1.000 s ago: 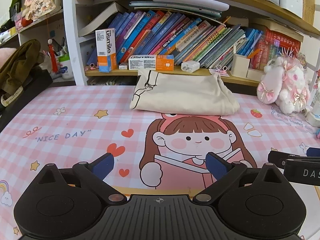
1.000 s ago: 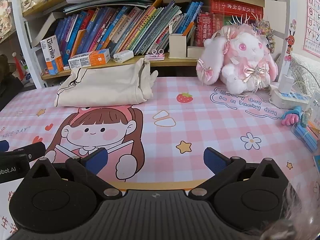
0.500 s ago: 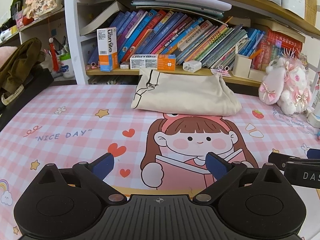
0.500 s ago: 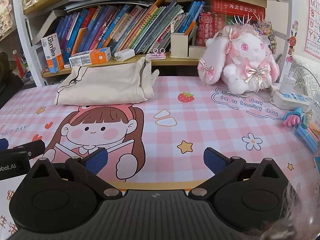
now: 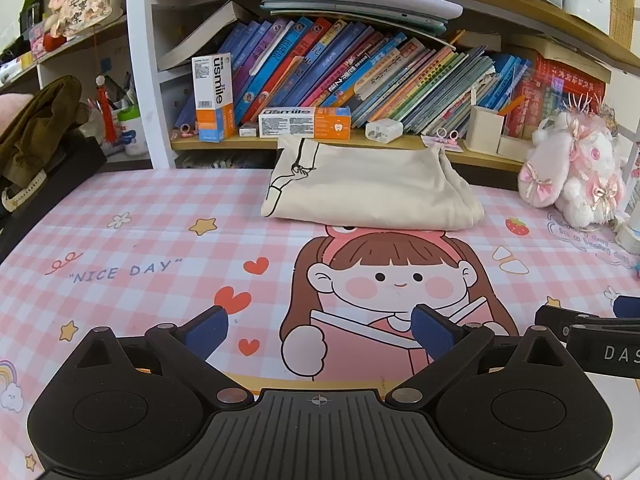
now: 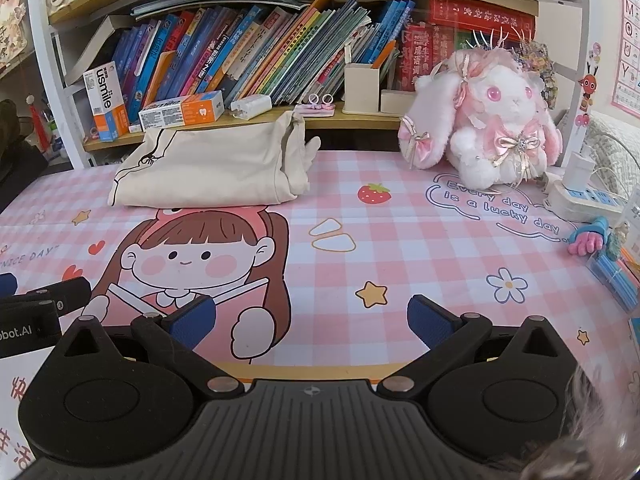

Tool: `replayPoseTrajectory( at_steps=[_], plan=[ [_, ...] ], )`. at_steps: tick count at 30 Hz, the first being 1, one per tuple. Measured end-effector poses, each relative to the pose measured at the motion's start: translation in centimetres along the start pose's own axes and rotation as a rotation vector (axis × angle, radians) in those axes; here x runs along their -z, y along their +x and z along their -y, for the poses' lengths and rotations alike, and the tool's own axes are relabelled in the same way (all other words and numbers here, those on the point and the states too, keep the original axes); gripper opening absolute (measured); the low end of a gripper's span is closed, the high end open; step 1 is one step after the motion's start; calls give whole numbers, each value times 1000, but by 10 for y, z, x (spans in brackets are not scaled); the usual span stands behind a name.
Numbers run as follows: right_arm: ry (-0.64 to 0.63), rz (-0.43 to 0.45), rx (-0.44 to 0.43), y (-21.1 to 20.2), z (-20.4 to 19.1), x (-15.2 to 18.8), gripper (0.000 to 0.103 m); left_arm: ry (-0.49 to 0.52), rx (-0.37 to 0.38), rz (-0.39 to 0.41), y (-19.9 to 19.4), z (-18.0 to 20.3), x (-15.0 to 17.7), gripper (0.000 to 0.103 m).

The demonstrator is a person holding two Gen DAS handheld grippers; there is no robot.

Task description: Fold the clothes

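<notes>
A cream garment with a black line drawing (image 5: 368,188) lies folded in a neat rectangle at the far edge of the pink checked mat, against the bookshelf; it also shows in the right wrist view (image 6: 212,168). My left gripper (image 5: 320,330) is open and empty, low over the mat's near part, well short of the garment. My right gripper (image 6: 312,320) is open and empty, beside the left one, also near the front. The right gripper's fingers (image 5: 576,320) show at the left view's right edge.
A bookshelf with books and toothpaste boxes (image 5: 304,122) stands behind the mat. A pink plush rabbit (image 6: 488,120) sits at the back right, with a power strip (image 6: 580,200) and small toys (image 6: 592,236) by the right edge. An olive garment (image 5: 36,128) hangs at left.
Both views have drifted slightly; the grippers stay open and the folded garment has not moved.
</notes>
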State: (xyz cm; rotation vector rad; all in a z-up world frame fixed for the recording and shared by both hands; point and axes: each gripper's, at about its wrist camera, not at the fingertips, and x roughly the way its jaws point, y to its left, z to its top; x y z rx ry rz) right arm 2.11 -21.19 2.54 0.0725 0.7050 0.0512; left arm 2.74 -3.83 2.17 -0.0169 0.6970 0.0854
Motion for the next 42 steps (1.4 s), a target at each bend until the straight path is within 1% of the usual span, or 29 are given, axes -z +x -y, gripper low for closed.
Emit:
replayPoseTrajectory(
  at_steps=[14,19,26,27,28,33,42],
  plan=[
    [2,-15,6,2,0,0,103,-13,16,-9,2,-1,-1,99],
    [3,-18,5,3,0,0,103,-11,7,6,1,-2,-2,99],
    [2,-20,7,4,0,1,103,14,16,18,0,2,-3,99],
    [2,-21,7,4,0,1,103,13,19,16,0,2,-3,100],
    [2,-21,8,4,0,1,103,13,23,9,1,2,-3,103],
    [7,-23,11,4,0,1,103,-4,27,-18,4,0,0,103],
    [16,-32,14,7,1,2,103,-6,22,-20,4,-2,1,103]
  ],
)
